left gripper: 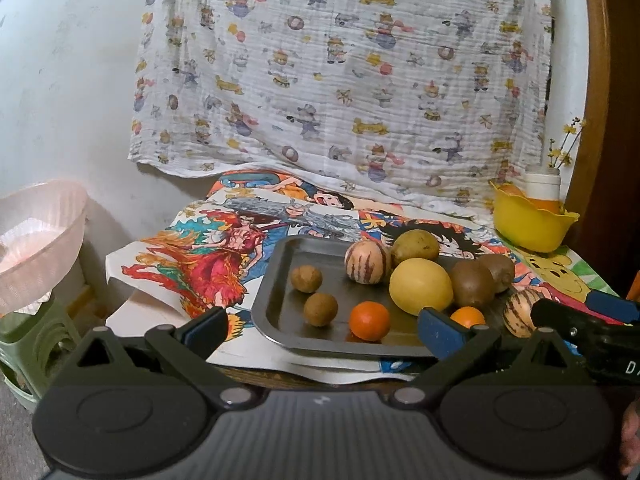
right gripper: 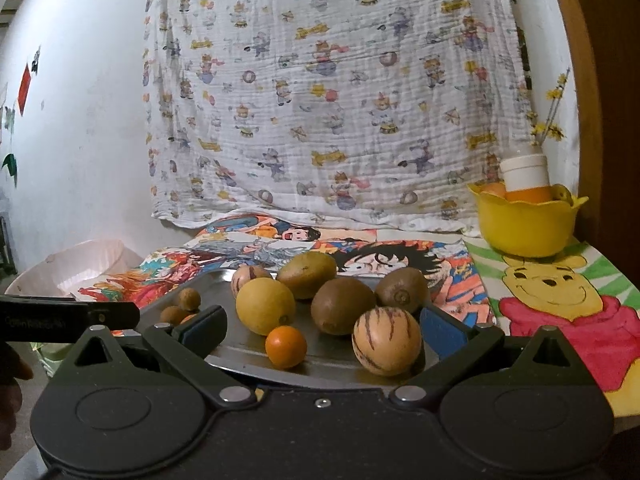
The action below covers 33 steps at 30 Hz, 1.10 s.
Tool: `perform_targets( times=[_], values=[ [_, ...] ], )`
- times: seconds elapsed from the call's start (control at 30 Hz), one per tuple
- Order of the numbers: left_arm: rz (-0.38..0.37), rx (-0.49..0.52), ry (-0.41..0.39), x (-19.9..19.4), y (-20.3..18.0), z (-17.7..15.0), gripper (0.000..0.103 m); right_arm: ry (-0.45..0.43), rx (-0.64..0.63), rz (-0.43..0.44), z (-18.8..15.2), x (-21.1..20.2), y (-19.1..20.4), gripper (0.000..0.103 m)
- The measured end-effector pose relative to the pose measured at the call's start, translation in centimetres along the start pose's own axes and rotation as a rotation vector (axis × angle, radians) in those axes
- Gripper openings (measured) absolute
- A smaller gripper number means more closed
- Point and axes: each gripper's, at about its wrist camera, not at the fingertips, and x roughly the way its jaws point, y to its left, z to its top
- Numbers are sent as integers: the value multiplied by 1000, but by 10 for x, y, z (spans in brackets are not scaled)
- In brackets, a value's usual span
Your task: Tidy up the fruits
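A grey metal tray [left gripper: 280, 280] [right gripper: 320, 356] on the table holds several fruits: a yellow lemon [left gripper: 421, 286] [right gripper: 265, 306], two kiwis [left gripper: 472, 283] [right gripper: 343, 305], two striped pepino melons [left gripper: 367, 261] [right gripper: 386, 341], a green-brown mango [left gripper: 415, 247] [right gripper: 307, 274], two small oranges [left gripper: 369, 321] [right gripper: 285, 346] and two small brown fruits [left gripper: 306, 278] [right gripper: 189, 299]. My left gripper [left gripper: 324, 330] is open and empty at the tray's near edge. My right gripper [right gripper: 324, 330] is open and empty, just short of the striped melon and small orange.
A yellow bowl [left gripper: 532, 220] [right gripper: 524, 224] with orange items and a white jar stands at the back right. A pink basin [left gripper: 40, 236] sits on a green stool to the left. Cartoon mats cover the table; a printed cloth hangs behind.
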Motion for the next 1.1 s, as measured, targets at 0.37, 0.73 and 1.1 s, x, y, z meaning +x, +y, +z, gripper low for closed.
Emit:
perform_targets(
  times=[0.37, 0.73, 1.1],
  values=[
    [-37, 2, 16, 2, 3, -10, 103, 22, 2, -8, -8, 0, 3, 102],
    [-40, 4, 24, 3, 2, -12, 103, 41, 8, -6, -10, 3, 2, 102],
    [-39, 2, 28, 4, 2, -12, 103, 43, 4, -5, -10, 2, 3, 102]
  ],
)
